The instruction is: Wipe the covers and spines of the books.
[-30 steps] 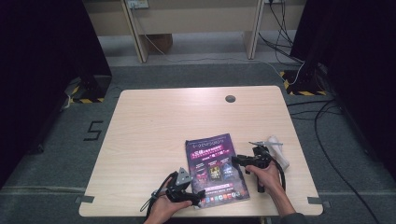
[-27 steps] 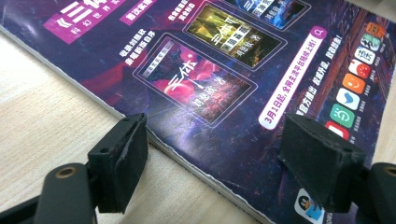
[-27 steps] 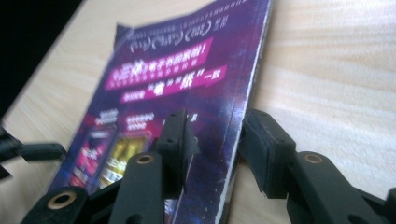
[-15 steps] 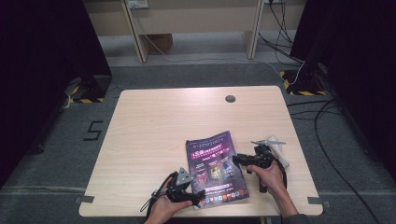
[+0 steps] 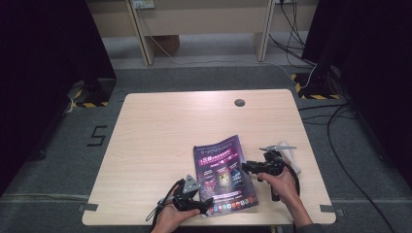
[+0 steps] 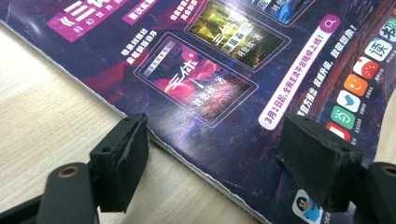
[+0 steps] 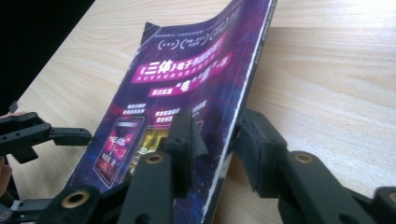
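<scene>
Magazine [image 5: 225, 174] long axis runs near-to-far, top edge tilted right, away from person.

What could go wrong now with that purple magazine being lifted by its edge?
The right hand-held gripper pinches only the magazine edge, so it might slip out or the cover could crease or tear. The left hand-held gripper stands open over the near corner, not holding it down, so the whole magazine may slide across the table.

Left gripper [image 5: 206, 206]: jaws wide apart, low, level. Right gripper [image 5: 246, 167]: jaws just closing, pointing toward the left one.
</scene>
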Action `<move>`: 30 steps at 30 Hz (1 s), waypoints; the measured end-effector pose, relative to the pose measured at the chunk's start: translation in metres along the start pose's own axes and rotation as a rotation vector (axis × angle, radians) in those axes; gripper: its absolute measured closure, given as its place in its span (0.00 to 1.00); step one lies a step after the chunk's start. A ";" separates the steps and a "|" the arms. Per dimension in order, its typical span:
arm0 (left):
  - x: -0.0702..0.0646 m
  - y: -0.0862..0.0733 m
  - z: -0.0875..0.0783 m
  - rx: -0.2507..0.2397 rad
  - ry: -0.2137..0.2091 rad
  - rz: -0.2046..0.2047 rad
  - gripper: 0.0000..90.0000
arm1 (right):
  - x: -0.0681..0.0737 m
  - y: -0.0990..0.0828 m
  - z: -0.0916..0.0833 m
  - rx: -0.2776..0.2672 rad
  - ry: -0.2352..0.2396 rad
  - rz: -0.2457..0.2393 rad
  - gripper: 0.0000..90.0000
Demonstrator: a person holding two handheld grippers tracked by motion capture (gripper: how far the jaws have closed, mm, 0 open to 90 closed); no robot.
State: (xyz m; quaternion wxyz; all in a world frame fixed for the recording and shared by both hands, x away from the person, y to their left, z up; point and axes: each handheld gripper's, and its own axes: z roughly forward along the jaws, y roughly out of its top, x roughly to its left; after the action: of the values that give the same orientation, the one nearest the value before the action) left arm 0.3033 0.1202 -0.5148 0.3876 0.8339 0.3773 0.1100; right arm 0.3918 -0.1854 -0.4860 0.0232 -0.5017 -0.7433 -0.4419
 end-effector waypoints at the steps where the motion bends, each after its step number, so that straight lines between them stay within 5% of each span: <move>1: 0.000 0.000 0.000 -0.001 -0.001 0.000 0.26 | 0.000 0.000 0.000 0.001 0.010 0.010 0.72; 8: 0.000 0.000 0.000 -0.002 -0.001 -0.002 0.26 | 0.000 0.000 -0.002 0.001 0.037 0.021 0.72; 13: 0.000 -0.001 -0.001 -0.004 0.004 -0.007 0.26 | 0.007 -0.004 0.002 0.050 0.073 0.003 0.76; 19: 0.000 -0.002 -0.001 -0.006 0.007 -0.005 0.27 | 0.017 0.004 0.001 0.062 0.016 -0.087 0.77; 30: -0.001 -0.003 -0.001 -0.015 0.011 -0.012 0.26 | 0.023 0.005 0.011 0.091 0.013 -0.132 0.78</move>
State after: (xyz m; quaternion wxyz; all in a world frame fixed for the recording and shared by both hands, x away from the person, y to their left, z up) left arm 0.3009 0.1216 -0.5159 0.3923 0.8281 0.3836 0.1149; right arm 0.3883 -0.1607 -0.4787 0.0220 -0.4472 -0.7939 -0.4114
